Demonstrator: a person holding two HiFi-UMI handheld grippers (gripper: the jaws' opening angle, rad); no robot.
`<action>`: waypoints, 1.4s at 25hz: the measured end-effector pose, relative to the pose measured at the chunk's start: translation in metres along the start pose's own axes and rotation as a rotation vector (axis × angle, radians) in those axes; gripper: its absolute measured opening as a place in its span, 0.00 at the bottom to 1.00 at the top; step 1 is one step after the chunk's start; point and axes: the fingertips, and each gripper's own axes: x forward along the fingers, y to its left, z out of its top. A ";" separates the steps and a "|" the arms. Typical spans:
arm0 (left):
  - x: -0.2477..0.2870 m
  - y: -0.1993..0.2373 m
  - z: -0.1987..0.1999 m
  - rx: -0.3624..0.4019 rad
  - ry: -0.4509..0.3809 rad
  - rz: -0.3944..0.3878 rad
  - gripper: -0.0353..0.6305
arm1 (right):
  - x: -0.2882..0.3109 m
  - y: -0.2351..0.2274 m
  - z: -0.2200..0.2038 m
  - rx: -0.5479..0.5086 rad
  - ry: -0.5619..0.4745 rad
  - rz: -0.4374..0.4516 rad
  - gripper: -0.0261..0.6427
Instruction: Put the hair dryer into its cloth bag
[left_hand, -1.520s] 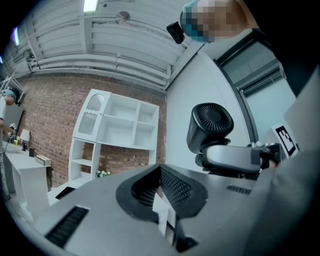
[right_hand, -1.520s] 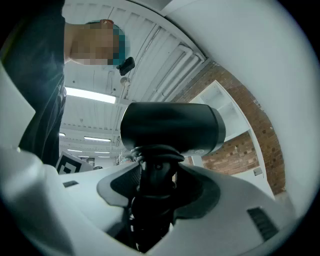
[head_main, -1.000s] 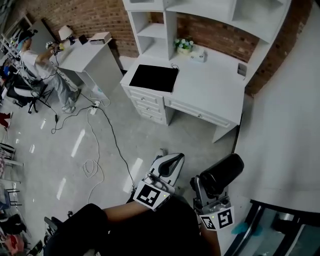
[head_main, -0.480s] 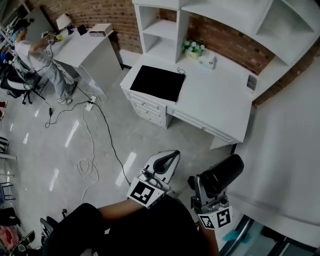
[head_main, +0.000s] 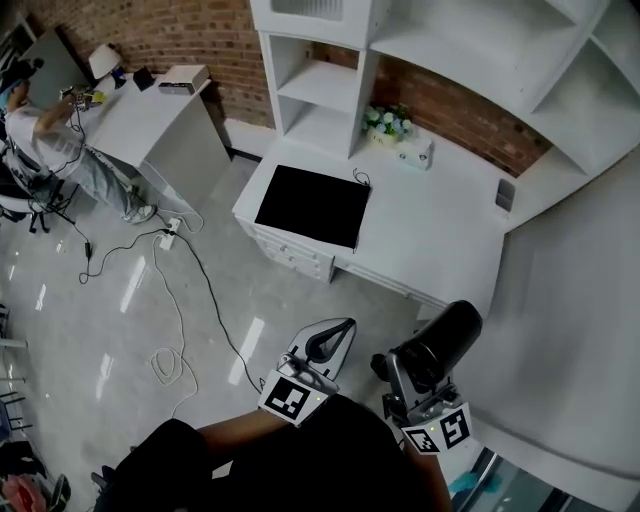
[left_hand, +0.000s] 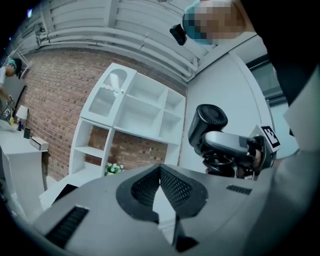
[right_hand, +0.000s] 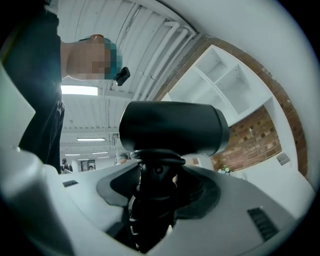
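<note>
A black hair dryer (head_main: 440, 345) stands upright in my right gripper (head_main: 398, 378), which is shut on its handle; a coiled cord wraps the handle. In the right gripper view the dryer's barrel (right_hand: 172, 127) fills the middle above the gripper (right_hand: 152, 200). My left gripper (head_main: 340, 330) is shut and holds nothing; in its own view the left gripper (left_hand: 161, 187) shows its pads meeting, with the dryer (left_hand: 207, 122) to the right. A flat black rectangle (head_main: 313, 205), possibly the cloth bag, lies on the white desk (head_main: 440, 220) ahead of both grippers.
The desk has drawers (head_main: 290, 255), a shelf unit (head_main: 320, 80) above, and a small flower pot (head_main: 388, 122) at the back. Cables (head_main: 180, 300) trail over the grey floor. A person (head_main: 40, 130) works at another white table (head_main: 150, 110) far left. A white wall (head_main: 570, 330) stands right.
The desk has drawn nearer and lower in the head view as both grippers travel toward it. Their grips look the same throughout.
</note>
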 end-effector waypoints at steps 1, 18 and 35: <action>0.004 0.009 0.001 -0.001 0.004 0.001 0.08 | 0.009 -0.004 -0.002 0.004 0.004 -0.006 0.39; 0.047 0.093 -0.013 -0.002 0.088 -0.062 0.08 | 0.083 -0.043 -0.009 0.011 0.003 -0.099 0.39; 0.127 0.156 -0.045 0.025 0.158 0.089 0.08 | 0.147 -0.128 -0.026 0.038 0.013 -0.017 0.39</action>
